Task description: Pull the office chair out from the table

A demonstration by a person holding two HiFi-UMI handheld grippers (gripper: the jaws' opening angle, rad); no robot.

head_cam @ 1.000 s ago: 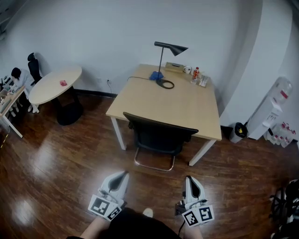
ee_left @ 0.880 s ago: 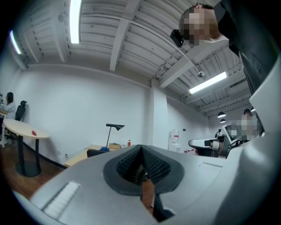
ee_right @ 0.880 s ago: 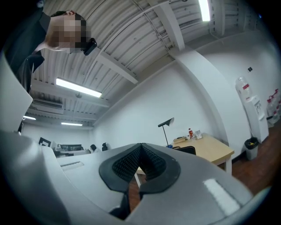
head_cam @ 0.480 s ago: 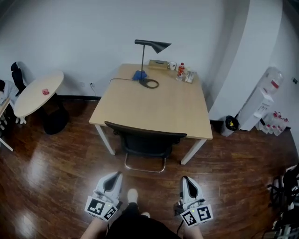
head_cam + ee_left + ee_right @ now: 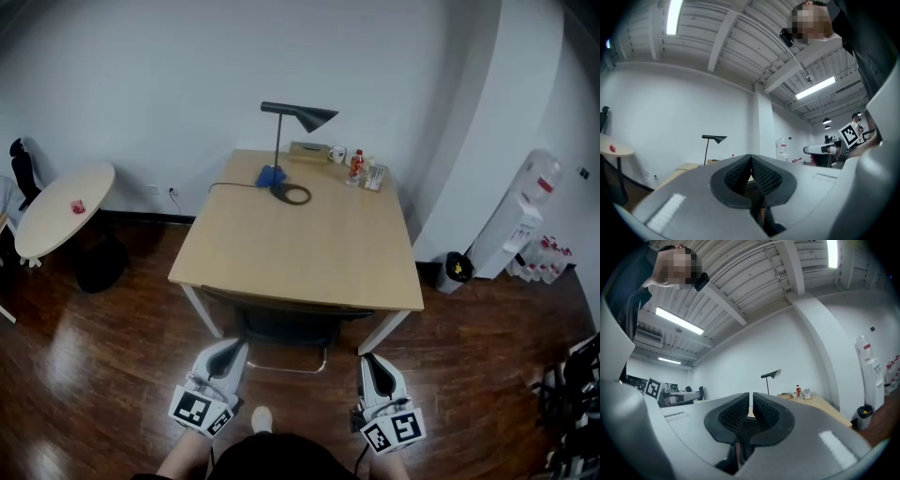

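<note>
While the office chair (image 5: 286, 323) sits tucked under the wooden desk (image 5: 300, 244), the left gripper (image 5: 232, 347) hovers near its back, jaws together and empty; the right gripper (image 5: 372, 360) is opening its jaws a slit, nothing between.

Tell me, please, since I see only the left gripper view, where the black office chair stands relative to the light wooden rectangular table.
Observer: The black office chair is tucked under the light wooden rectangular table's near edge; only its backrest and chrome base show.
Operator: Does the right gripper hold it?
Observer: No. The right gripper's jaws are just opening, with nothing between them.
Operator: Where is it?
Observer: Near the backrest's right end, with the left gripper near its left end.
</note>
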